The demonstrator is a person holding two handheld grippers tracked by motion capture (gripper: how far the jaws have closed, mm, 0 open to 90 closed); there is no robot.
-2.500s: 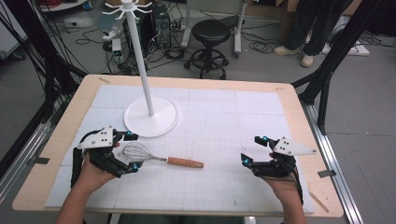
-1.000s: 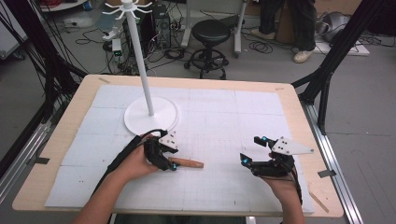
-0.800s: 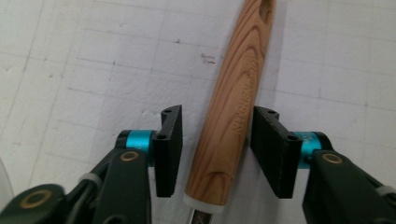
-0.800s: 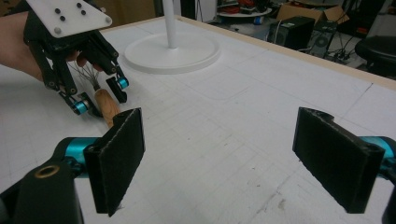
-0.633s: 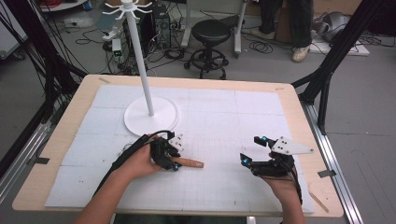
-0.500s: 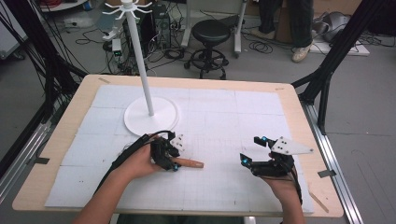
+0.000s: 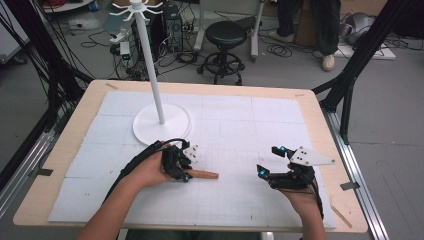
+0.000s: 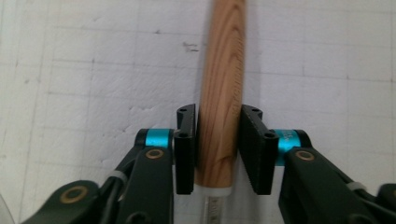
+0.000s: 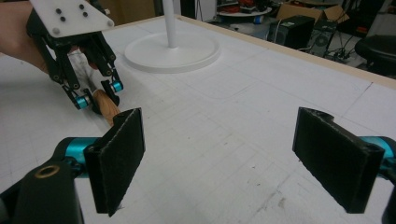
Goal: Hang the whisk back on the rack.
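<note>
Behind the left gripper (image 7: pixel 186 170) clamped on the wooden handle (image 7: pixel 204 174), a white stand (image 7: pixel 161 120); right gripper (image 7: pixel 268 161) agape.

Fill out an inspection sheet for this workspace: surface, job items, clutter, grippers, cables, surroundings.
Surface: table covered with white gridded sheets, wooden rim showing.
Job's things: whisk handle, wooden, lying flat; white hook stand upright at the rear left.
Clutter: nothing seen.
Grippers: left gripper has both jaws at the handle's sides; right gripper open, holding nothing.
Cables: black cable trails along the left forearm.
Surroundings: black stool, floor cables, a person's legs behind the table.
</note>
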